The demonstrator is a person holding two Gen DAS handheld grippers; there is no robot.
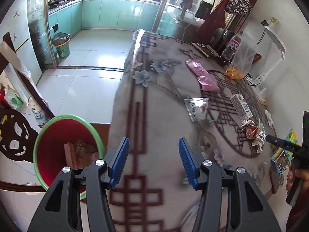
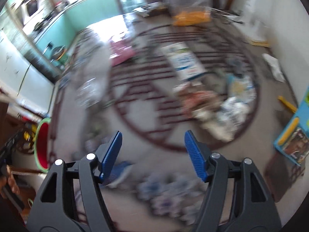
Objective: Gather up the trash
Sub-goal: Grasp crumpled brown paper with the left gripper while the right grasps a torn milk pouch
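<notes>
My left gripper (image 1: 153, 150) hangs open and empty over the near part of a grey flowered tablecloth (image 1: 154, 106). To its left, below the table edge, stands a red bin with a green rim (image 1: 63, 148) holding some scraps. Trash lies on the cloth: a pink wrapper (image 1: 205, 75), a silver wrapper (image 1: 197, 108), a white-and-blue carton (image 1: 241, 106) and crumpled wrappers (image 1: 253, 133). The right wrist view is blurred. There my right gripper (image 2: 153, 145) is open with nothing between its pads, and the carton (image 2: 185, 61) and crumpled wrappers (image 2: 208, 106) lie beyond it to the right.
A clear bag with orange contents (image 1: 239, 65) and bottles stand at the table's far right by the wall. A blue picture box (image 2: 293, 135) lies at the right edge. A green bin (image 1: 61, 48) stands in the kitchen doorway, and a dark carved chair (image 1: 13, 135) is left of the red bin.
</notes>
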